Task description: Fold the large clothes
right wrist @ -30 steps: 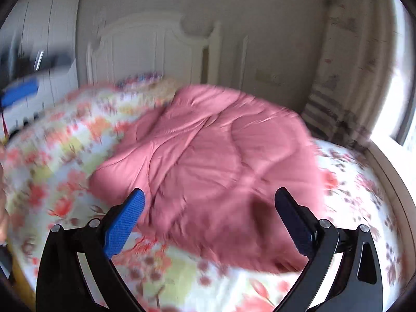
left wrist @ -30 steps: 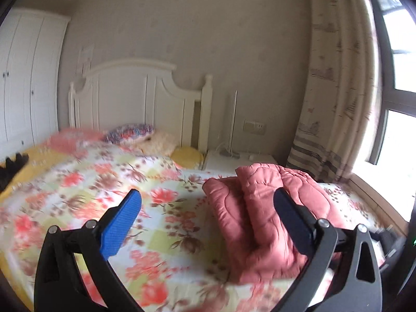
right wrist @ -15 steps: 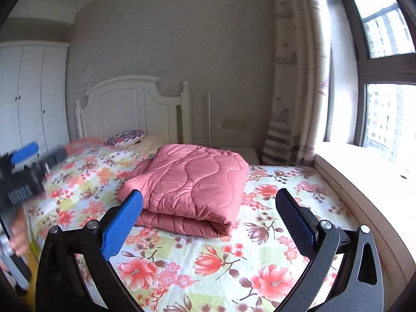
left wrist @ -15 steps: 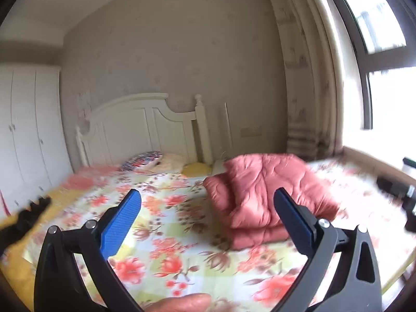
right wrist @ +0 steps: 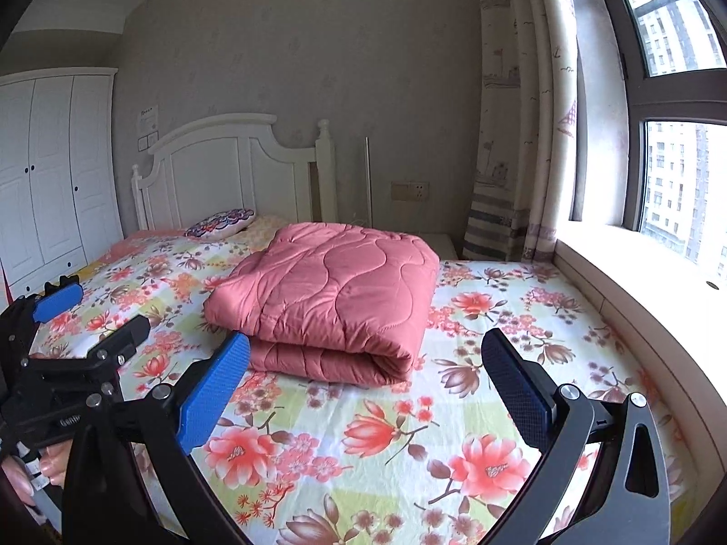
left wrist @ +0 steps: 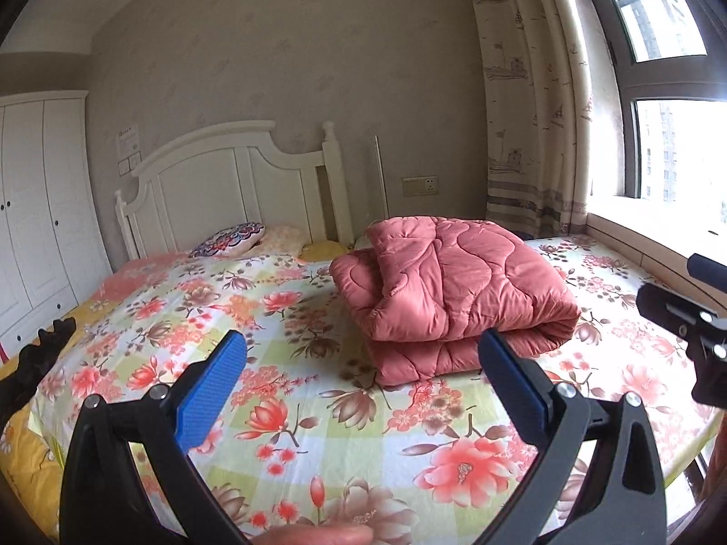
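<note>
Both claws have pulled back from the pink quilt [right wrist: 331, 299], which now sits folded on the floral bed [right wrist: 477, 327] below the headboard. The left gripper [left wrist: 363, 377] and right gripper [right wrist: 368, 381] gape empty; folding looks finished.

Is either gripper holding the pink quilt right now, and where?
Neither. The left gripper and right gripper are open and empty; the folded pink quilt lies free on the bed.
</note>
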